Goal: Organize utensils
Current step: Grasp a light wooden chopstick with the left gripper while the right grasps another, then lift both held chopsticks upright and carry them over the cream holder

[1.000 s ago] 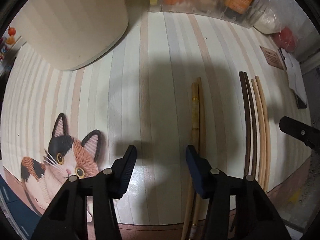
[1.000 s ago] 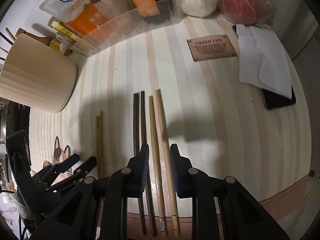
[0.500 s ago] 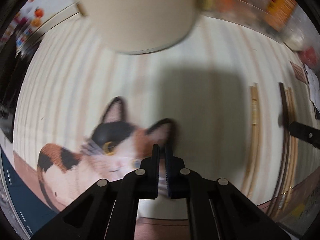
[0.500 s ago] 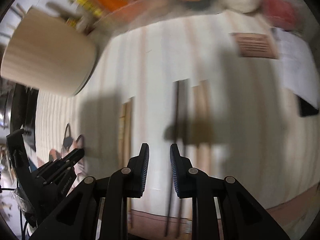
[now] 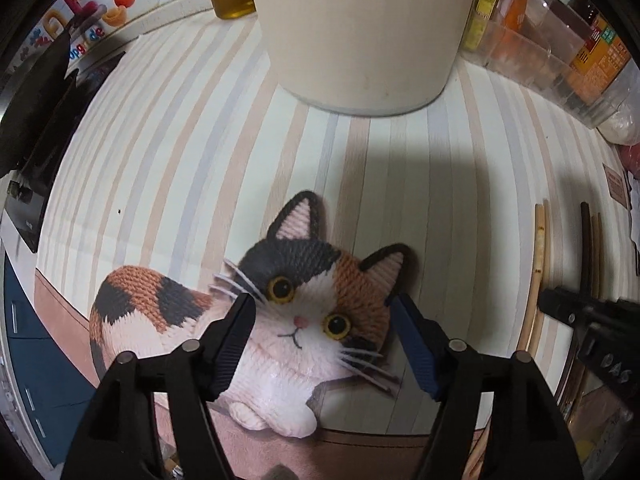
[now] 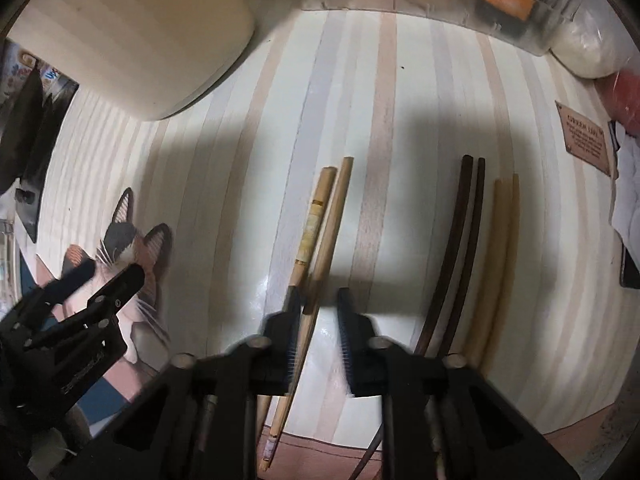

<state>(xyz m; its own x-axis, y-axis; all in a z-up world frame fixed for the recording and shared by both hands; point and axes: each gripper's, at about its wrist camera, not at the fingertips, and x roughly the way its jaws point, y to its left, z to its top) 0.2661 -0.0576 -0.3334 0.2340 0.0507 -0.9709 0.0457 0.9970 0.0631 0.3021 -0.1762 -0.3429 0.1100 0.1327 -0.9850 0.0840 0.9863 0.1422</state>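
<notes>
Right gripper closing around light chopstick pair.

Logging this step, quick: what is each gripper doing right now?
Left gripper: opening, empty, over the cat picture.
Right gripper: closing around the tan chopsticks, not yet gripping.

Three pairs of chopsticks lay flat and roughly parallel on the striped mat: a light bamboo pair with printed bands, a dark brown pair well apart, and a pale pair just beside it.

chopstick pairs right of cat print
</notes>
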